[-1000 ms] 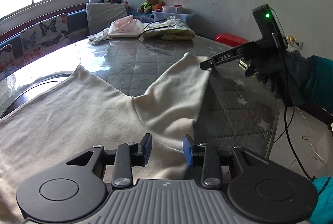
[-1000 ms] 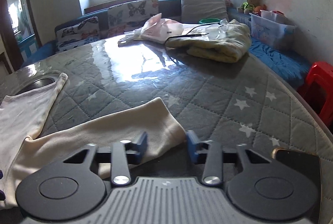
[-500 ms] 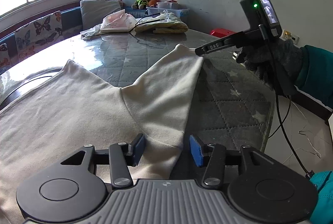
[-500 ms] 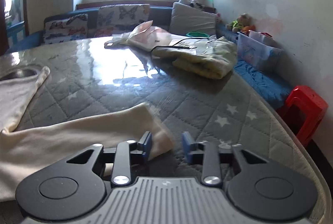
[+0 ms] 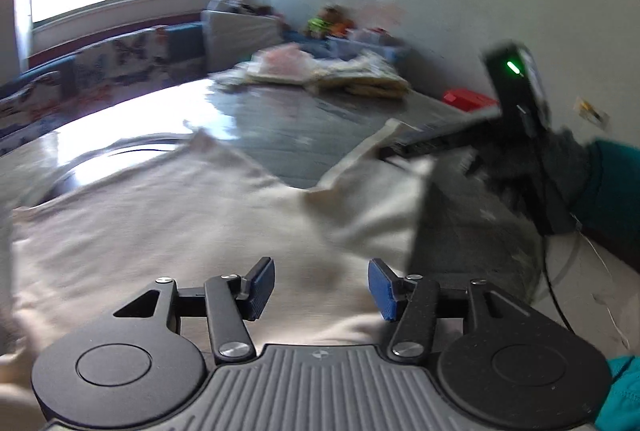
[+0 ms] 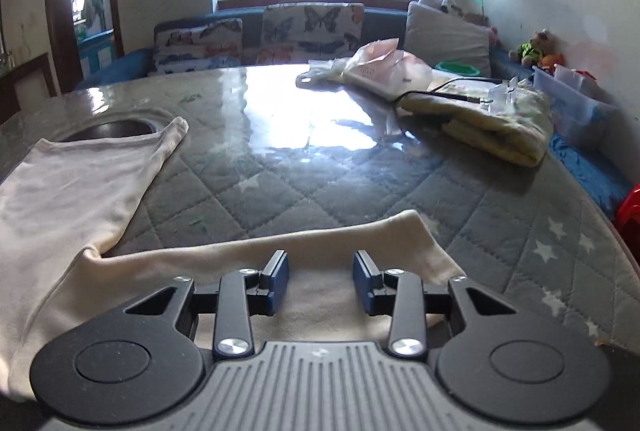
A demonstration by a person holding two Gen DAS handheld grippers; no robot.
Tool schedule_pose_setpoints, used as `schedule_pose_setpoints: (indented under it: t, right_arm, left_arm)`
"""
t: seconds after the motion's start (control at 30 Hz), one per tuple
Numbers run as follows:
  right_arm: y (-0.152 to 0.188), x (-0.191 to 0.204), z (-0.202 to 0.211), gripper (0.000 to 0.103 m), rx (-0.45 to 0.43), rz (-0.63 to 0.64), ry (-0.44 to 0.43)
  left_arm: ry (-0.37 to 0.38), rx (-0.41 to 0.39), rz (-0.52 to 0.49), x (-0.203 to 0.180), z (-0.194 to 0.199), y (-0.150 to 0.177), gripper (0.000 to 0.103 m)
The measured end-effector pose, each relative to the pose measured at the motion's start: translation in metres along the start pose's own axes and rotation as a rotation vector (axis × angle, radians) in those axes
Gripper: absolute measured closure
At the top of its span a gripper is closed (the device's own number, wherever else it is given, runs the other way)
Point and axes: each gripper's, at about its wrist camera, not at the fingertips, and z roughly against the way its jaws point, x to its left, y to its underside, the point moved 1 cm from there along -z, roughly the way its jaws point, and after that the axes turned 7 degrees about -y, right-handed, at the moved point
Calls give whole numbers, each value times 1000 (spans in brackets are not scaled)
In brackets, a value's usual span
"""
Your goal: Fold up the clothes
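Cream garment (image 6: 72, 199) spread flat on desk (image 6: 320, 167) for folding; left hand-held gripper (image 5: 321, 285) and right hand-held gripper (image 6: 321, 281) both agape above it, holding nothing.

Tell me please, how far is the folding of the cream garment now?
Done: nothing folded; the cream garment lies spread flat on the quilted table. In hand: the right tool, open, hovers over one leg end; the left tool is open above the fabric. Left: gripping and every fold.
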Motion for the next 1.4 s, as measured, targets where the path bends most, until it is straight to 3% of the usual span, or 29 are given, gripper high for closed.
schedule_pose_setpoints:
  t: [0.1,0.23,0.37,0.5,0.63,0.77,0.9,1.07,1.17,1.27,1.4]
  right_arm:
    - [-1,1,3,66,-3,-3,-6]
    - [-10,20,16,66,-30,48,-68]
    - [-25,75,35,66,-43,175,-276]
    - [-29,137,39,66,-3,303,-517]
    - [-17,220,38,67,70,469,-769]
    - [5,287,35,68,111,638,-873]
    - [17,325,25,71,135,720,-897]
    - [25,341,15,77,174,729,-878]
    - [30,345,17,80,182,750,-854]
    - [31,347,16,94,173,747,-829]
    - [32,342,20,101,182,741,-848]
  left_arm:
    - [-139,-25,104,41,24,4,48]
    - [-382,-27,235,97,58,21,48]
    - [-643,-14,337,150,91,43,48]
    - [-817,24,449,199,111,67,48]
    - [-837,54,522,229,117,84,48]
    - [-812,73,561,241,115,94,48]
    - [-770,83,568,249,114,102,48]
    - [-733,97,567,258,107,106,49]
    - [-713,111,547,262,100,107,65]
    - [-713,104,513,263,96,105,80]
    - [-753,96,444,265,93,91,94]
